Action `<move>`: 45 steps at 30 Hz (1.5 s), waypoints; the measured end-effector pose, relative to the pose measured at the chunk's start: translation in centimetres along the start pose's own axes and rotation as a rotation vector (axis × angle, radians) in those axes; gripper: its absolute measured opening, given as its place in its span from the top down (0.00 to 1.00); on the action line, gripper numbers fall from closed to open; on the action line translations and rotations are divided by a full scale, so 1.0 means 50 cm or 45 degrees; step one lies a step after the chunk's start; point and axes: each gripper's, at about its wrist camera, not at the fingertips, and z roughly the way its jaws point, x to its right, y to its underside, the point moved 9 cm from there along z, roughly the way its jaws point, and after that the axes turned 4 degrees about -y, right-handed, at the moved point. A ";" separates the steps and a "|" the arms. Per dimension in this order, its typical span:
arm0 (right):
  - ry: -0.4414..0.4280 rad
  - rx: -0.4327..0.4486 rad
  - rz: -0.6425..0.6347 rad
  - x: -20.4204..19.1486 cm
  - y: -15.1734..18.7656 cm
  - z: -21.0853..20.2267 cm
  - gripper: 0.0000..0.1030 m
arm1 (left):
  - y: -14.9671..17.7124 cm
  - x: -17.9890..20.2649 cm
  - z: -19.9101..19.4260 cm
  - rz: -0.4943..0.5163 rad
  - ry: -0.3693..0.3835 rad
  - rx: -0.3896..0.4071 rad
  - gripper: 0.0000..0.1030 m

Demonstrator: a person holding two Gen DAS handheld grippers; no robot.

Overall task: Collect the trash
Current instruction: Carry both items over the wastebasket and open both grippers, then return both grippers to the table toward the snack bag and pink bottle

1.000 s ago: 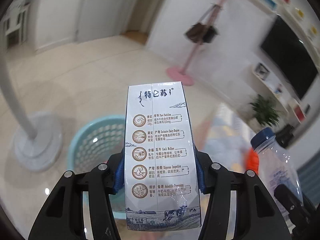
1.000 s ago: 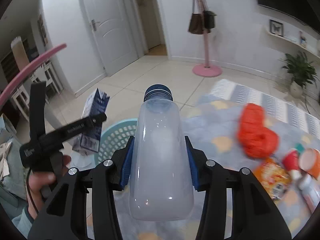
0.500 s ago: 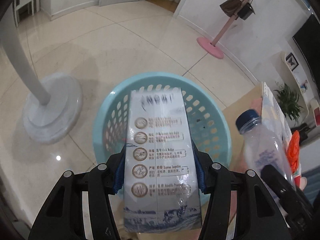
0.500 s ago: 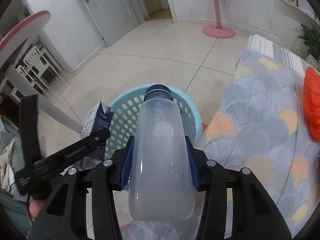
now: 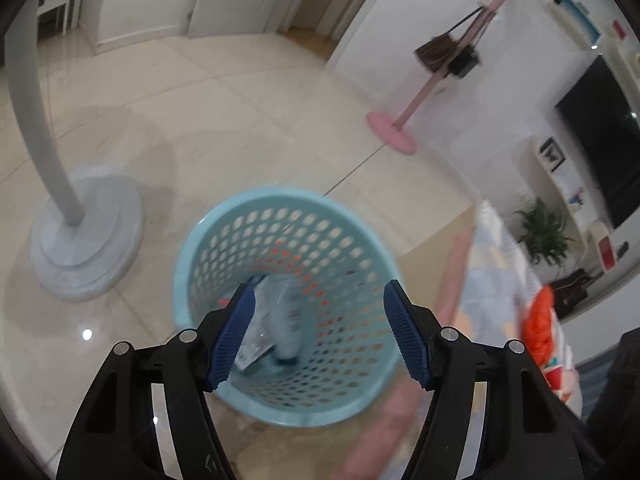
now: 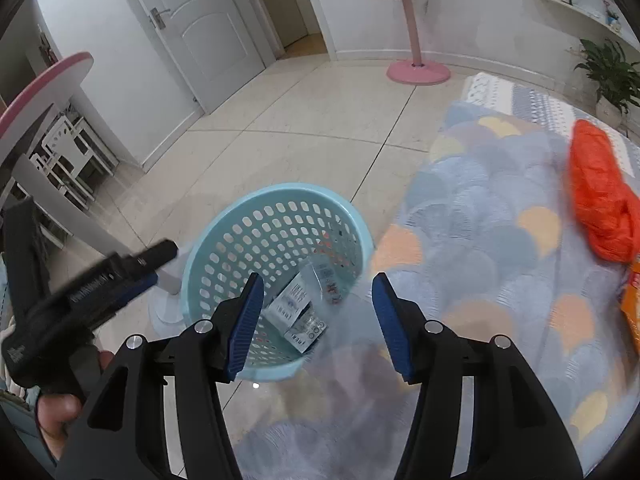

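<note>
A light blue perforated basket [image 5: 208,240] stands on the floor beside the table; it also shows in the right wrist view [image 6: 208,256]. Inside it lie the milk carton [image 6: 294,306] and the clear plastic bottle [image 5: 282,320], also seen in the right wrist view [image 6: 326,280]. My left gripper [image 5: 318,332] is open and empty above the basket. My right gripper [image 6: 316,320] is open and empty above the basket's near side. The left gripper also shows at the left of the right wrist view [image 6: 100,280].
An orange bag [image 6: 600,200] and orange snack packets [image 6: 632,304] lie on the patterned tablecloth [image 6: 500,280] at the right. A grey fan stand base [image 5: 84,240] sits left of the basket. A pink coat stand [image 6: 418,70] stands farther back.
Both grippers opened over the basket. The milk carton and the bottle dropped out of them and now lie inside the basket.
</note>
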 end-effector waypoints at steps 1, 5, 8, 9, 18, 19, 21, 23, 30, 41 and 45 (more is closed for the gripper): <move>0.005 0.015 0.001 0.004 -0.001 -0.012 0.49 | -0.002 0.014 -0.011 0.010 0.011 0.021 0.36; 0.046 0.114 -0.006 0.044 -0.010 -0.088 0.49 | -0.008 0.080 -0.055 0.058 0.065 0.105 0.36; 0.072 0.214 0.005 0.089 -0.018 -0.170 0.49 | 0.003 0.154 -0.087 0.115 0.119 0.158 0.36; 0.079 0.236 0.007 0.102 -0.022 -0.190 0.49 | 0.009 0.179 -0.094 0.134 0.138 0.167 0.36; 0.332 0.495 0.014 0.304 0.003 -0.447 0.49 | 0.138 0.443 -0.112 0.362 0.330 0.119 0.32; 0.361 0.505 0.012 0.326 0.010 -0.467 0.49 | 0.159 0.472 -0.110 0.392 0.349 0.104 0.32; 0.430 0.518 0.021 0.385 0.027 -0.511 0.49 | 0.208 0.536 -0.099 0.450 0.390 0.057 0.32; 0.477 0.513 0.052 0.448 0.045 -0.543 0.49 | 0.263 0.591 -0.077 0.501 0.427 -0.021 0.30; 0.638 0.412 0.212 0.706 0.135 -0.599 0.55 | 0.415 0.669 0.053 0.556 0.400 -0.316 0.30; 0.436 0.195 0.369 0.829 0.220 -0.520 0.65 | 0.479 0.677 0.140 0.494 0.358 -0.468 0.34; 0.386 0.157 0.358 0.802 0.239 -0.510 0.65 | 0.479 0.676 0.148 0.508 0.336 -0.464 0.45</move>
